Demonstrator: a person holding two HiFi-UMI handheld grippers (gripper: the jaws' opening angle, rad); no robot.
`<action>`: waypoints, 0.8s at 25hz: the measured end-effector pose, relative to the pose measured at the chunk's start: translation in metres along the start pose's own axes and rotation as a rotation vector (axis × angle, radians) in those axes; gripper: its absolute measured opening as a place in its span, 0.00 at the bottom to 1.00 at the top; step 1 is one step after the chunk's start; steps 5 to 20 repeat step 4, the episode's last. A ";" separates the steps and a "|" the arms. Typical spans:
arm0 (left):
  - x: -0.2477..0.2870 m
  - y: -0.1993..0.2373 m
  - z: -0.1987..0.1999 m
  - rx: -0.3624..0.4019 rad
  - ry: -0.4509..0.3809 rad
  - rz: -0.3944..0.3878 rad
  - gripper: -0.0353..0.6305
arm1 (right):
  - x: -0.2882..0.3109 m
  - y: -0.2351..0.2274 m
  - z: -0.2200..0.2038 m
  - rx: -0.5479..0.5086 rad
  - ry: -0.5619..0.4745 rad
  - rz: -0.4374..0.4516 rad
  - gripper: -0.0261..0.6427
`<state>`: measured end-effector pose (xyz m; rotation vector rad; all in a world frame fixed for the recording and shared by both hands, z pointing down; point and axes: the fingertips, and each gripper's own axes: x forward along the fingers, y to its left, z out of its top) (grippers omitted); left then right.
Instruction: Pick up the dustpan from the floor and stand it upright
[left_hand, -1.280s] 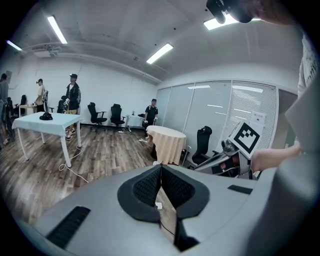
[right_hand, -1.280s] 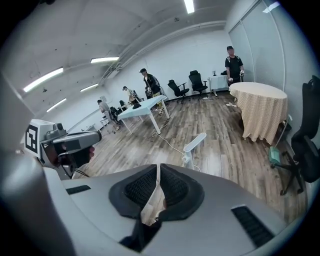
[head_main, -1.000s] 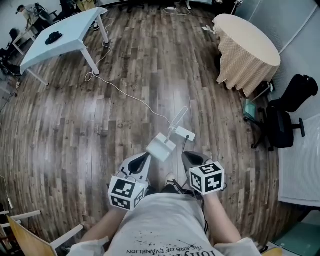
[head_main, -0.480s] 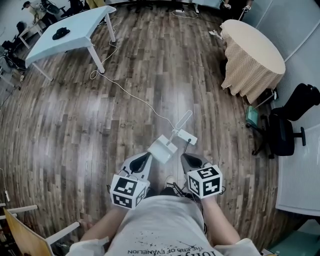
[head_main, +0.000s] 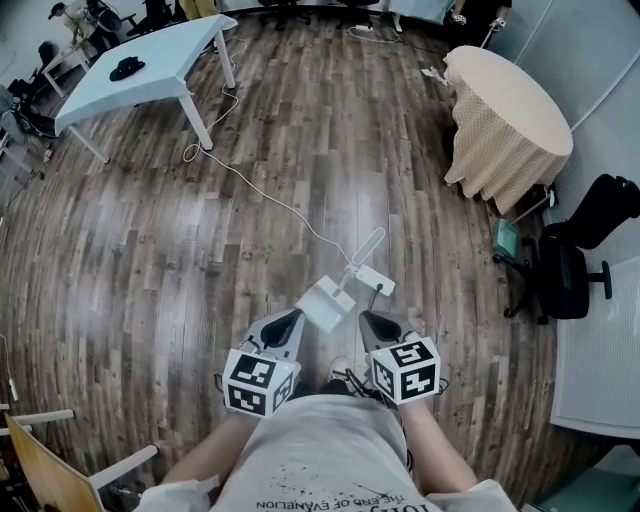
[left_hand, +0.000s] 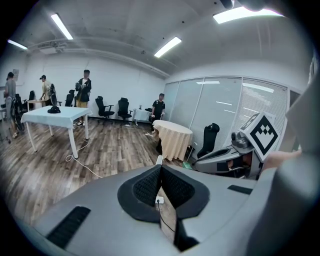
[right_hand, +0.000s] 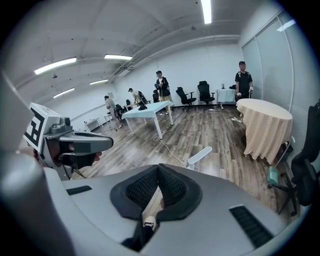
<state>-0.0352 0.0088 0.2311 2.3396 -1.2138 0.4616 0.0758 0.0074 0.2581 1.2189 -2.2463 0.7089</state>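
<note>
The white dustpan lies on the wooden floor just ahead of my feet. Its long handle points away to the upper right. My left gripper hovers just left of the pan, its jaws shut with nothing between them. My right gripper sits just right of the pan, also shut and empty. Neither gripper touches the dustpan. In the right gripper view the handle shows on the floor beyond the shut jaws. The left gripper view shows its own closed jaws and the right gripper's marker cube.
A white power strip lies beside the handle, with a white cable running to the white table. A cloth-covered round table and a black office chair stand on the right. A wooden chair is at the lower left. People stand far back.
The head view has drifted a little, so the room sits slightly lower in frame. The right gripper's cube has rolled slightly. The dustpan lies where it was.
</note>
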 end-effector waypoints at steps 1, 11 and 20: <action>0.000 0.000 0.000 -0.001 0.000 -0.001 0.09 | -0.001 0.000 0.000 -0.001 -0.002 0.001 0.08; -0.002 -0.002 -0.002 -0.008 -0.003 -0.004 0.09 | -0.002 0.002 -0.001 -0.006 -0.007 0.000 0.08; -0.002 -0.002 -0.002 -0.008 -0.003 -0.004 0.09 | -0.002 0.002 -0.001 -0.006 -0.007 0.000 0.08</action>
